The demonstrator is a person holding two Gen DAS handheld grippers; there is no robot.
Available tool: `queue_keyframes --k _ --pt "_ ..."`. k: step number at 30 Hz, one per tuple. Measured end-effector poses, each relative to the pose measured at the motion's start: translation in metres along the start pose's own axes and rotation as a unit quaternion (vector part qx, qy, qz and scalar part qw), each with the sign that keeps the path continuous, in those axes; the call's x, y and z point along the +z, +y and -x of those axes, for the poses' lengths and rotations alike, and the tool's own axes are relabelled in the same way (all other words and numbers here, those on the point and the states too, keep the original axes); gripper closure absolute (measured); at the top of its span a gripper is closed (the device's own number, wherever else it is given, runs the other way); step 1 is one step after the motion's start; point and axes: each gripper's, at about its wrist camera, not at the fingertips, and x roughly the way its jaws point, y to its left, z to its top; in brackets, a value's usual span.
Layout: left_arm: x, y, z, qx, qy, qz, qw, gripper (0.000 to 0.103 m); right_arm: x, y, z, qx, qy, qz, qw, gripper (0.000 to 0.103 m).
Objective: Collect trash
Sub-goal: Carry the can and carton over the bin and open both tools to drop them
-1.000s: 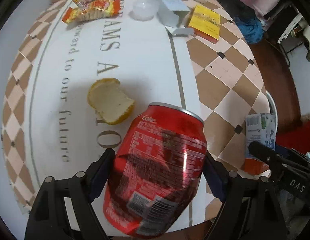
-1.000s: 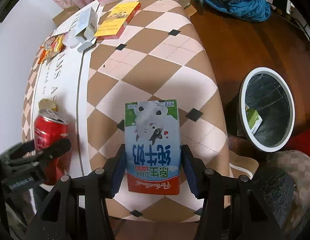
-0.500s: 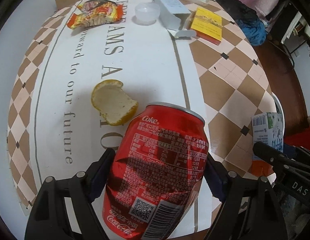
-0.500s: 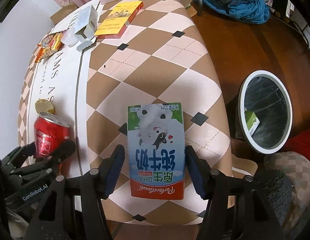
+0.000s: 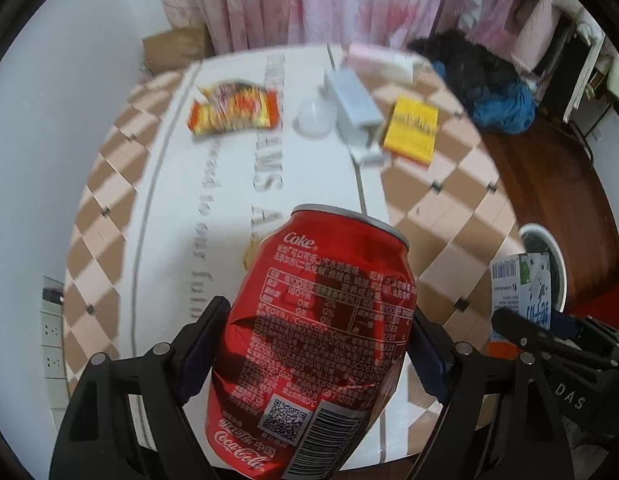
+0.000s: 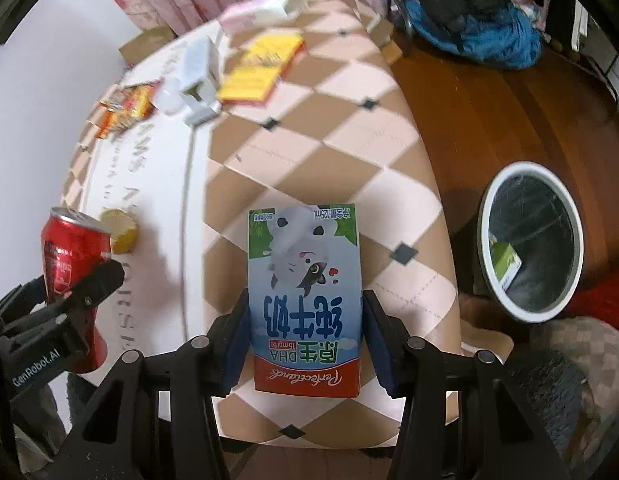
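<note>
The left gripper clamps a dented red cola can at lower centre, above the table; the right gripper is closing its jaws on a milk carton, bin at right

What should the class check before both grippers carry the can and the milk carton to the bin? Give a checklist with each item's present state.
1. Can clamped between the left gripper's pads: ok.
2. Can clear of the table: ok, it hangs above the bread in the right wrist view.
3. Milk carton held by the right gripper: ok, jaws closing on its sides.
4. Carton clear of the table: cannot tell.
5. Bin open, with room inside: ok, only one small box shows in it.
6. Way from table edge to bin free: ok, only bare floor shows between.
</note>
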Motion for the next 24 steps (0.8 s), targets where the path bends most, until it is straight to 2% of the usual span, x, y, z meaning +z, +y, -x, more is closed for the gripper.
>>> queue_keyframes --k 7,13,18,24 --pt "0.033 -0.003 0.054 -0.018 -0.06 0.001 0.9981 0.021 0.017 0.008 0.05 0.027 -0.054 0.01 0.998 0.049" --pt "0.067 -0.035 0.096 -0.052 -0.106 -0.016 0.9929 0.021 0.04 -0.007 0.109 0.052 -0.111 0.001 0.992 0.049" --pt "0.095 -0.09 0.113 -0.091 -0.128 -0.046 0.9864 0.021 0.056 -0.043 0.159 0.058 -0.156 -0.02 0.986 0.049" --pt "0.116 -0.183 0.098 -0.16 -0.109 -0.087 0.9772 0.021 0.062 -0.12 0.201 0.032 -0.193 -0.063 0.979 0.049"
